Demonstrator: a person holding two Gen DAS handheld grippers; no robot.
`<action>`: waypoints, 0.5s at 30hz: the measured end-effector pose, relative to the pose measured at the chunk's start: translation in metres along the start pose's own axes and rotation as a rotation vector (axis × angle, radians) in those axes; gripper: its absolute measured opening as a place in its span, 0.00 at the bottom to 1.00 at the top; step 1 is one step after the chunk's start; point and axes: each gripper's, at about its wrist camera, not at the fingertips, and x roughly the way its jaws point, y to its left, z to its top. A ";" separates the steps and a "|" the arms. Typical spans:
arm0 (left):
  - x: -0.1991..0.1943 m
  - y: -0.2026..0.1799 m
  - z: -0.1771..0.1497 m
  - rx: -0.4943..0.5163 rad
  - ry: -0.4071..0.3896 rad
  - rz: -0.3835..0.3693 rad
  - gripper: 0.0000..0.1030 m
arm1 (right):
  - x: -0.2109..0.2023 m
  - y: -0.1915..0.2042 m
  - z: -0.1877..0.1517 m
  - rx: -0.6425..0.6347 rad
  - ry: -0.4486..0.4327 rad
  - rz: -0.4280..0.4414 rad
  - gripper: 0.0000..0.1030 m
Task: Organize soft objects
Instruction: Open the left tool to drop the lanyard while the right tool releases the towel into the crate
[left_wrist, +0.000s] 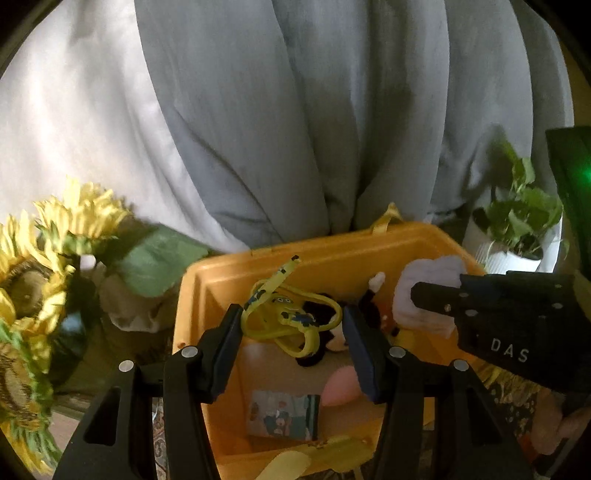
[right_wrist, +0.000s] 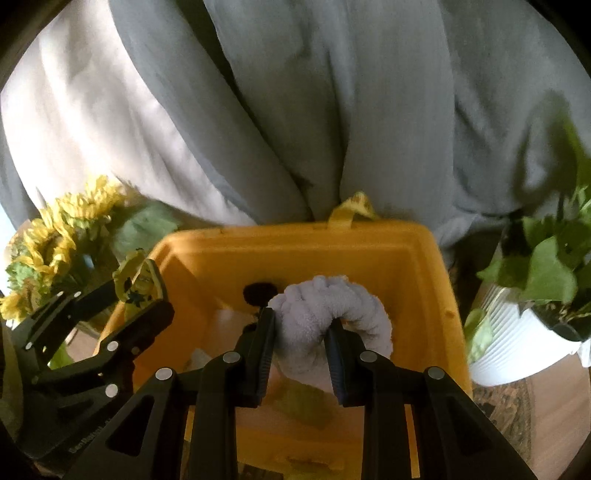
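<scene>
**binwatcher:** So why's the right gripper (right_wrist: 301, 350) parked over the yellow bin (right_wrist: 295, 236)? Looks to me like it's mid-drop. Its fingers are pinched in on a fluffy lavender cloth (right_wrist: 332, 306), which bulges up and over the right finger. The cloth hangs inside the bin's walls, above the bottom, so my guess is it's about to be let go there.

**softsorter:** Agreed. The left gripper (left_wrist: 291, 328) sits wide open over the same bin. In its own view a yellow strap (left_wrist: 280, 306) with a cartoon print lies between the fingers, but I can't tell if it touches either pad. Looks loose to me. The right view shows some of that strap draped over the left gripper's tip near the bin's left rim.

**binwatcher:** What's down in there?

**softsorter:** A black-and-white plush (left_wrist: 332, 332) under the strap, plus a small picture card (left_wrist: 282, 415) on the floor of the bin.

**binwatcher:** Room to move?

**softsorter:** Tight sideways. Sunflowers (left_wrist: 44, 258) crowd the left, a potted plant (right_wrist: 528, 314) in a white ribbed pot sits just beside the right wall, grey curtain (left_wrist: 295, 110) behind. Straight up looks like the open way out.
</scene>
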 end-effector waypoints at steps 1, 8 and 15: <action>0.003 -0.001 -0.001 0.006 0.012 0.007 0.53 | 0.003 -0.001 0.000 0.003 0.012 -0.003 0.28; 0.010 0.000 -0.005 0.014 0.048 0.016 0.70 | 0.019 -0.005 -0.003 0.020 0.111 0.003 0.43; 0.000 -0.001 -0.005 0.016 0.034 0.021 0.77 | 0.016 -0.007 -0.008 0.042 0.163 0.021 0.47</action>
